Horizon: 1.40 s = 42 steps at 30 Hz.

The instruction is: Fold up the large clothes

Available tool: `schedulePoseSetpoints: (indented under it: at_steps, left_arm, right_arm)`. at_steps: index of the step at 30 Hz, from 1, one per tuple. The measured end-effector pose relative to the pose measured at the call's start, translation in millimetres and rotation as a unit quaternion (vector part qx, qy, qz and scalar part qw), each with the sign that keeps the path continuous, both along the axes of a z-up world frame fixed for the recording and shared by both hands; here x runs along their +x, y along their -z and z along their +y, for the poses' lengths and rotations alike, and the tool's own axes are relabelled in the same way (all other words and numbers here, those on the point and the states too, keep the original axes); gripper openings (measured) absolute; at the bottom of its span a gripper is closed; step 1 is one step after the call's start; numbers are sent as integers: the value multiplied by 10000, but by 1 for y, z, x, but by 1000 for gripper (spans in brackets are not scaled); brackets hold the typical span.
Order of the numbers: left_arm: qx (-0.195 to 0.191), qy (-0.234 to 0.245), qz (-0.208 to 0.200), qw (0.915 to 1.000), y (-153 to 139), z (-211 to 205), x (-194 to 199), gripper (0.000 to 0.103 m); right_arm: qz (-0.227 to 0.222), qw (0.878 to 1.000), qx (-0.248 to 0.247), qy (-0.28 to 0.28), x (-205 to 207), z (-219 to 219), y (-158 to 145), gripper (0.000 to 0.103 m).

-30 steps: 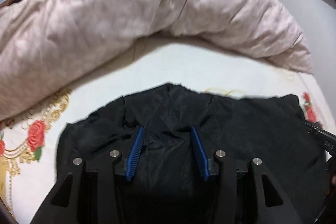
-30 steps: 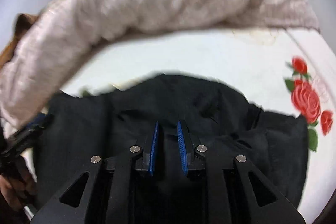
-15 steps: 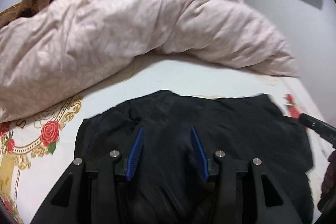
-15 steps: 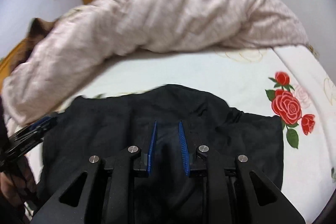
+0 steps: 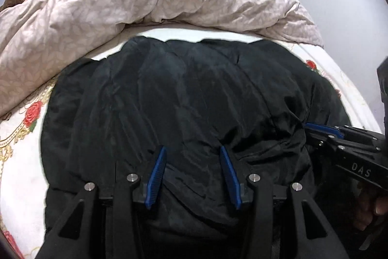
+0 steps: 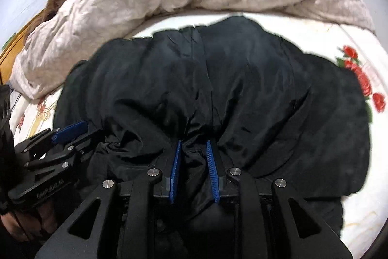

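Black jacket [image 5: 194, 94] lies bunched between both pinching tools, left tool [image 5: 191, 171], right tool [image 6: 194, 168].

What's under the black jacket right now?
The black jacket lies on a white rose-print bedsheet, visible around its edges. Whatever lies directly beneath the fabric is covered.

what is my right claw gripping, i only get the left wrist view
observer: the right claw is shut on a bunched pinch of the black jacket.
operator: how does the cloth lie around it
observer: creases fan out from the pinch, and a seam runs from it to the jacket's far edge.
operator: and my left claw from that side
observer: a hand holds the left claw from below, at the jacket's left edge.
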<state>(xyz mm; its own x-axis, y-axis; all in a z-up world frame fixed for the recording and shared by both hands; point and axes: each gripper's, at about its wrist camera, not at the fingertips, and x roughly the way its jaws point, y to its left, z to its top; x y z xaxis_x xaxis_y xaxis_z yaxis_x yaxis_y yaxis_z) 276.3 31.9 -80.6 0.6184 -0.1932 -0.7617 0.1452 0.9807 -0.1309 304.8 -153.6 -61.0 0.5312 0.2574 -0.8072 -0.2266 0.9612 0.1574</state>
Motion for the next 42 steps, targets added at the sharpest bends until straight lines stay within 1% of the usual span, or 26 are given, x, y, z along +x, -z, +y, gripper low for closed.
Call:
schedulePoseSetpoints:
  at_steps: [2,4,6,7,8,9,10,12,15,18,23,27,30,33,38,42]
  left_arm:
    - [-130,14,-88,9999,-12,5,-16,49]
    - [-200,60,-179,9996,-18,8,-33,49]
    - [-179,135,-122,9997,-10,5,-42,49]
    - [-151,143,-19,9998,-1,1,-43,49]
    - [-113,92,160,9998,13,-1,-38,49]
    - [-103,43,252,9996,23,-2,-36,49]
    - [-116,5,272,9996,31,-2,-31,49]
    - [-51,-11,225,9997,36,-5,-26,49]
    - [14,-7,179,9998,40,-7,-21,49]
    - [-54,-24,156,9999,45,-6,-18,50]
    - [23,-71,98,9999,47,-9,-13,50]
    - [60,-101,114,9999,48,-11,-17,50]
    - [96,-151,205,9996,42,-14,-18,49]
    - [82,-206,275,9994,28,-16,-23,49]
    - [165,-257,211,9993,0,-17,-50,49]
    - [228,-276,110,9993,-22,-16,-84,49]
  right_arm:
    - [-110,9999,78,-18,-17,-3,-15,22]
    - [-164,9997,182,-19,-36,-6,-21,22]
    - [-118,9997,212,-41,-49,-6,-14,22]
    - [0,9998,188,-45,-51,-3,-3,22]
    - [148,9998,155,-31,-48,-2,9,22]
    - [263,9996,138,3,-43,-2,18,22]
    - [356,9993,127,46,-36,-1,29,22]
    - [329,9993,170,73,-31,-4,39,22]
    - [260,9995,145,89,-25,-2,45,22]
    - [160,9997,133,96,-23,-2,51,22]
    - [85,9999,52,126,-25,1,52,22]
    - [87,9999,32,144,-23,3,53,22]
    - [165,9997,73,163,-30,2,48,22]
    - [266,9994,66,189,-33,0,34,23]
    - [84,9997,68,229,-62,-6,4,33]
    - [-71,9996,96,244,-96,-14,-21,35]
